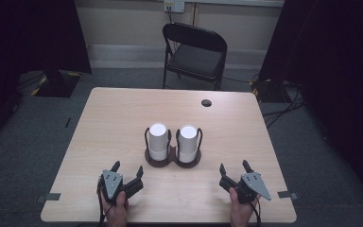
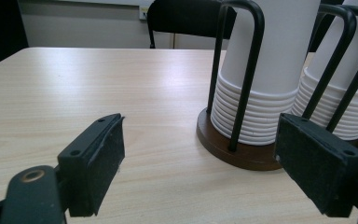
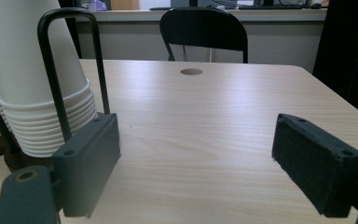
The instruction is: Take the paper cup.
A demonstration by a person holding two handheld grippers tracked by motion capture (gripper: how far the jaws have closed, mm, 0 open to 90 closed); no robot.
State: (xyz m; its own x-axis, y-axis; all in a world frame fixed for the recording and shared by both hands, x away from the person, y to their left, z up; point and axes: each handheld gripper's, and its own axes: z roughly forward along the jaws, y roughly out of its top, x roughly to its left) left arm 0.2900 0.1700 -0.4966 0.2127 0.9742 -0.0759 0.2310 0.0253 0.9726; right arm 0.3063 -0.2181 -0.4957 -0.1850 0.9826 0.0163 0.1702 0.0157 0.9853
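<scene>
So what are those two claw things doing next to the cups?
A person sits at the wooden table with a claw-like tool in each hand. The left gripper and the right gripper both rest near the table's front edge with their jaws open, holding nothing. Between and just beyond them stand two stacks of white paper cups, upside down, each in a black wire holder on a round dark base: the left stack and the right stack. Nobody is touching the cups.

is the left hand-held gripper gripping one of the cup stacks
No, the left hand-held gripper rests on the table with open, empty jaws, apart from the left cup stack.
</scene>
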